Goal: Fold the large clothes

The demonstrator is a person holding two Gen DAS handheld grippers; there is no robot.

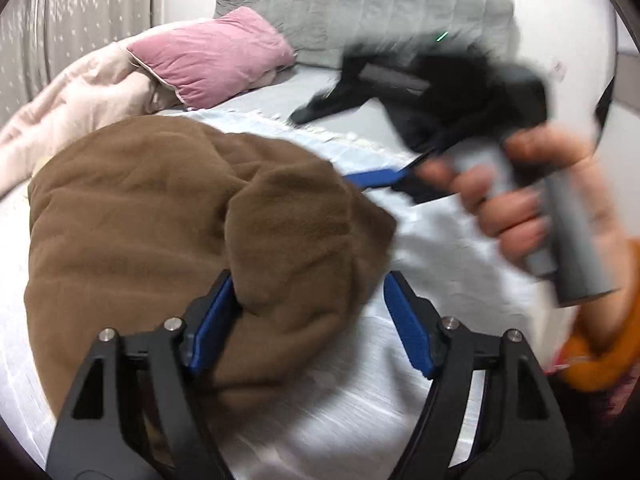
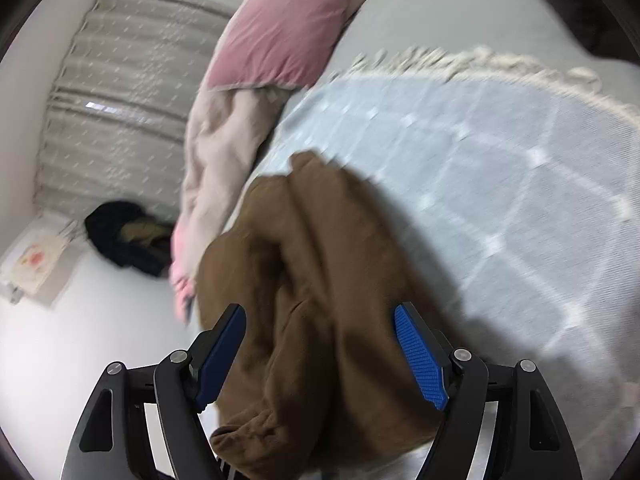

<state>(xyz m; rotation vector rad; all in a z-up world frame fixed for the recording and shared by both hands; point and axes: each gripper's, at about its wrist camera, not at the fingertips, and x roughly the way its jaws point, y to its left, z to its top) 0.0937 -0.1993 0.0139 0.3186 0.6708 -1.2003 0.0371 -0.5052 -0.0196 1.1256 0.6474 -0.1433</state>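
A brown fleece garment [image 1: 160, 220] lies bunched on the pale blue throw [image 1: 440, 280] on the bed. My left gripper [image 1: 308, 300] is open, its jaws wide apart just over the garment's near edge, a fold lying between them. In the left wrist view the right gripper [image 1: 380, 178] appears blurred at the right, held in a hand [image 1: 520, 208], its blue finger by the garment's far edge. In the right wrist view the right gripper [image 2: 320, 336] is open above the brown garment [image 2: 312, 300], which runs between its jaws.
A pink pillow [image 1: 216, 56] and a pale pink duvet [image 1: 72, 96] lie at the bed's head, by the grey headboard [image 1: 360, 4]. A dark garment [image 1: 352, 92] lies on the grey sheet. The fringed throw [image 2: 480, 140] covers the bed. Dark clothes [image 2: 124, 236] lie on the floor.
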